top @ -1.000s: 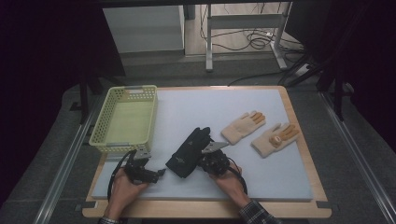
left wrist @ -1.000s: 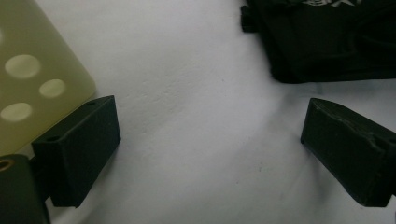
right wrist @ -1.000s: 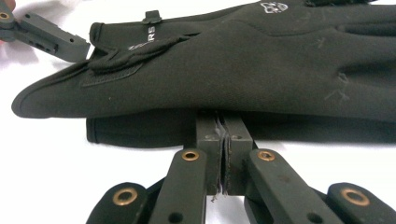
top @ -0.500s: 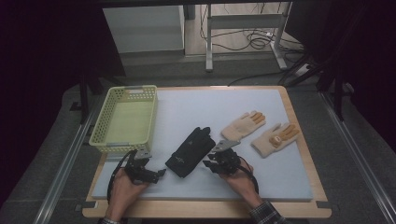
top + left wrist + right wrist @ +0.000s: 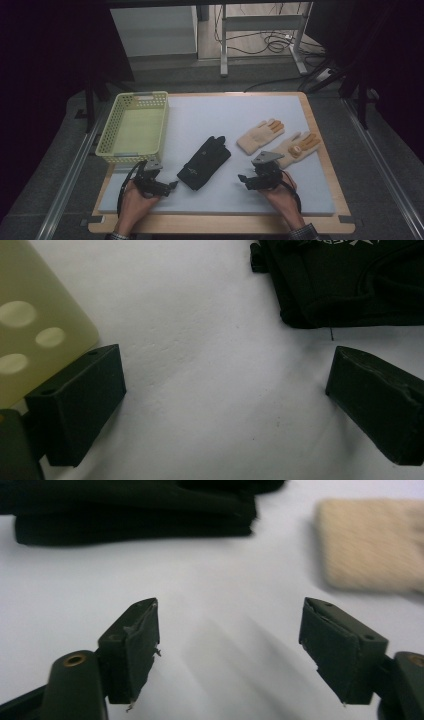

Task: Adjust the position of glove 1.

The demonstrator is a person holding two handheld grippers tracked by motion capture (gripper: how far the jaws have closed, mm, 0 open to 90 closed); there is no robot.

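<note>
A black glove [image 5: 205, 162] lies flat on the white mat [image 5: 225, 115], its cuff toward me. In the right gripper view its edge [image 5: 135, 510] looks layered. Two beige gloves [image 5: 260, 134] [image 5: 299, 146] lie to its right. My right gripper [image 5: 243, 178] hovers right of the black glove and apart from it. Its jaws have just been opening, and the right gripper [image 5: 230, 640] has only mat between them. The left gripper [image 5: 171, 185] rests open near the glove's cuff, with bare mat between the jaws of the left gripper [image 5: 225, 390].
A pale yellow perforated basket [image 5: 135, 127] stands at the mat's left, its corner [image 5: 30, 315] close to my left jaw. One beige glove [image 5: 370, 545] lies ahead and to the right of the right gripper. The wooden table edge [image 5: 220, 222] runs along the front.
My right gripper, which was at the black glove with its jaws together, has pulled away to the right and opened. The glove now lies flatter. The left gripper has stayed put.
</note>
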